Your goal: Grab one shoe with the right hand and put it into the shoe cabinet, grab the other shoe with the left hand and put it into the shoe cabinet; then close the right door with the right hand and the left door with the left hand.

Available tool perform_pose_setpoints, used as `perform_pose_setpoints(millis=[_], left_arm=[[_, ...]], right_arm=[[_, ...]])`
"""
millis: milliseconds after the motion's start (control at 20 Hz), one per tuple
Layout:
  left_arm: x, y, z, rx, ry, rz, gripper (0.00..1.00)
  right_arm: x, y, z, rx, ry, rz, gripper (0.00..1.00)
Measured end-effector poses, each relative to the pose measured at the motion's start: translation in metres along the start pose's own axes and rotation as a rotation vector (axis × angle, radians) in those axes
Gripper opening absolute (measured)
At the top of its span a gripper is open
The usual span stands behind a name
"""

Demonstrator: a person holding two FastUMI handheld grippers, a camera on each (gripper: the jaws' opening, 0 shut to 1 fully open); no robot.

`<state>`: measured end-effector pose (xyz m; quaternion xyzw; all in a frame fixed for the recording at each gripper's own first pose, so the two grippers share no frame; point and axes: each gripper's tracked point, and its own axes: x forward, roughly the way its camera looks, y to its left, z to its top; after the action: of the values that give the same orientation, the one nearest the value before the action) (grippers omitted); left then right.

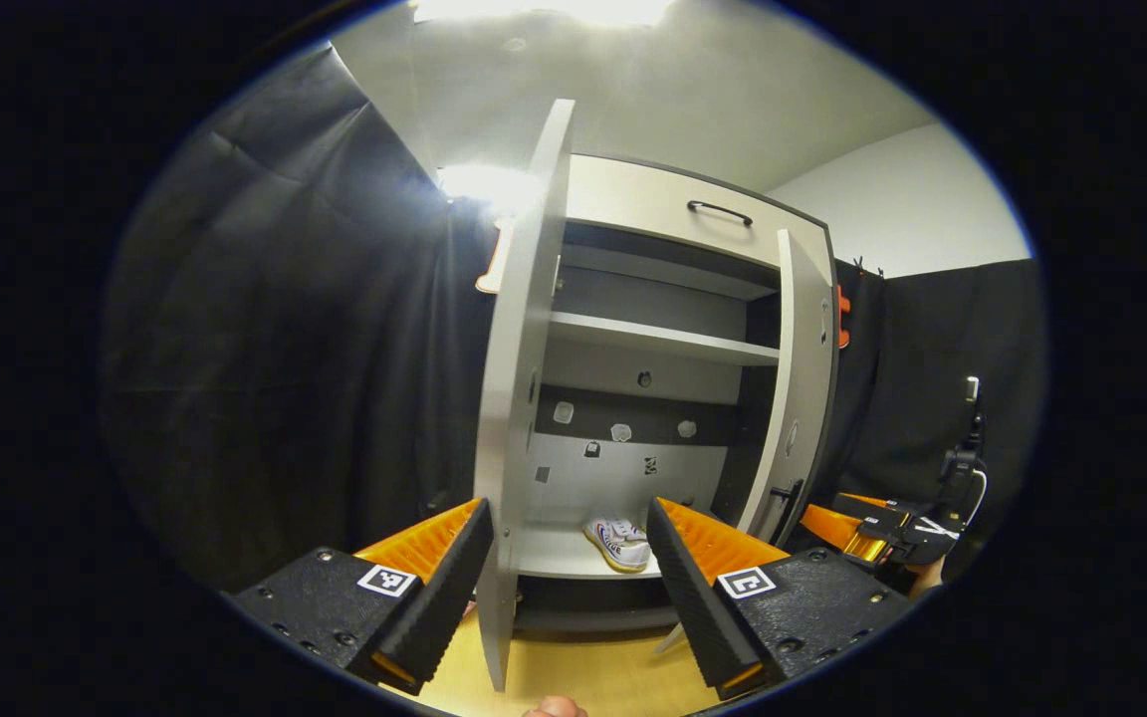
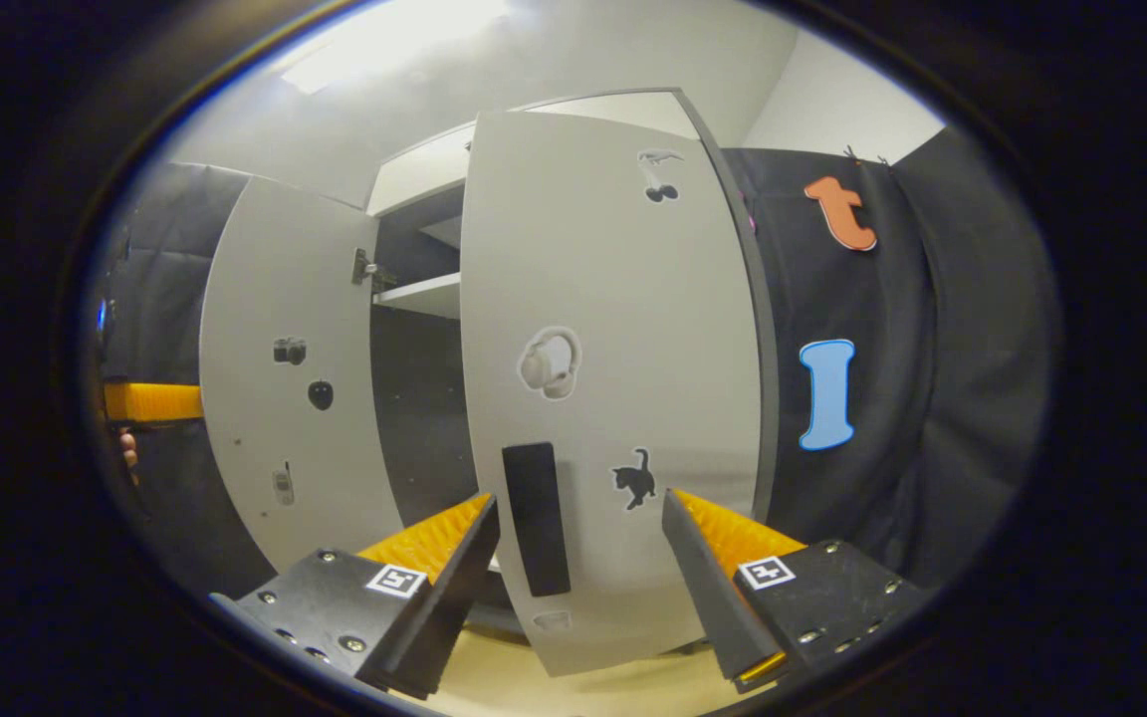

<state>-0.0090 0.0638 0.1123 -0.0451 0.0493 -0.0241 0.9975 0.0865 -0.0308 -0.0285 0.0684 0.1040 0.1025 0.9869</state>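
Between the spread fingers of the right gripper [image 2: 578, 578] stands the right door [image 2: 613, 398] of the shoe cabinet [image 1: 673, 329], swung part-way shut, its outer face toward the camera and its dark vertical handle [image 2: 537, 518] low in the gap. The jaws are wide apart and hold nothing; whether a finger already touches the panel I cannot tell.

In the left gripper view the left gripper [image 1: 569, 578] is likewise wide open and empty, straddling the free edge of the left door [image 1: 519, 398], which stands out nearly edge-on toward the camera. Past it, on the bottom shelf [image 1: 549, 553], lies a pale shoe [image 1: 621, 543] with a yellowish sole. It rests flat, its long axis running roughly front to back in the cabinet, though which end is the toe is too small to make out. I can pick out one shoe for certain (a second may sit against it, but the pictures do not settle that).

Both doors are flat, stiff, tall panels hung on side hinges, so each should swing lightly under a push and needs no squeezing. My judgement is that the right door is best taken near the handle, well away from the hinge, with a finger laid flat on its face. The smooth surface may let a finger slide, so a steady square push suits. The left door's free edge offers the same leverage. Both panels stand upright, long axis vertical.
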Motion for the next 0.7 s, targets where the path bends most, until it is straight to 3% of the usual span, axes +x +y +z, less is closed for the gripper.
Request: perform_pose_setpoints(millis=[50, 150, 200, 350, 450, 700], left_arm=[[-0.002, 0.008, 0.002, 0.002, -0.003, 0.014, 0.89], [-0.005, 0.024, 0.000, 0.012, -0.002, 0.051, 0.89], [-0.006, 0.033, -0.001, 0.018, 0.002, 0.071, 0.94], [-0.005, 0.055, -0.007, 0.034, 0.017, 0.119, 0.89], [-0.002, 0.064, -0.008, 0.032, 0.023, 0.134, 0.94], [0.004, 0.074, -0.009, 0.029, 0.021, 0.133, 0.94]], right_arm=[[0.000, 0.000, -0.001, 0.000, -0.001, -0.005, 0.98], [0.000, 0.000, -0.002, 0.002, -0.002, -0.015, 0.98], [-0.001, 0.000, -0.002, 0.003, -0.003, -0.020, 0.98], [-0.005, -0.002, -0.001, 0.004, -0.014, -0.045, 0.98], [-0.008, -0.005, 0.000, 0.004, -0.020, -0.068, 0.98], [-0.015, -0.024, -0.002, 0.019, -0.023, -0.130, 1.00]])
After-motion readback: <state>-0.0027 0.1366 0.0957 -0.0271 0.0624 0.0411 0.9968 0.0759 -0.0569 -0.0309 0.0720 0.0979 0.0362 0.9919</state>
